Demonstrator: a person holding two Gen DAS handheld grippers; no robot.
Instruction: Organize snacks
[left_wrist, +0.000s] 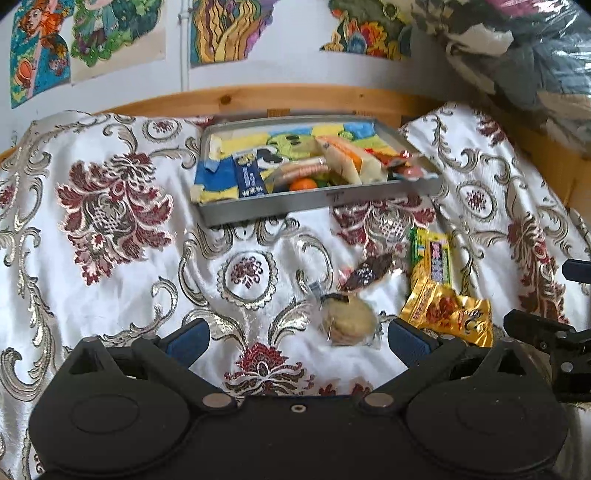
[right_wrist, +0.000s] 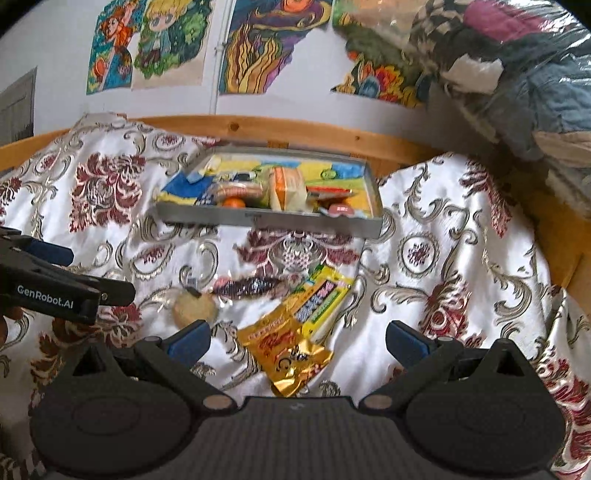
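Black two-finger left gripper with blue pads, filling the bottom of the left wrist view, jaws spread wide apart and empty above the cloth. Black right gripper likewise across the bottom of the right wrist view, jaws wide apart, holding nothing, poised just over a gold foil packet.

Beneath both, spread over the whole middle of each frame: white satin cloth with dark red and silver floral pattern. Along the upper middle, a curved pine wooden rail, and above it colourful cartoon drawings on a white wall.

Upper centre, resting on the cloth: shallow grey metal tray with a bright cartoon-printed bottom, already holding several snacks, among them a blue wrapped bar and an orange-and-cream packet.

Lower right of centre, loose on the cloth and near one another: crumpled gold foil snack packet, yellow-green wrapped candy bar touching its upper end, round pale biscuit in clear wrap, dark brown wrapped sweet.
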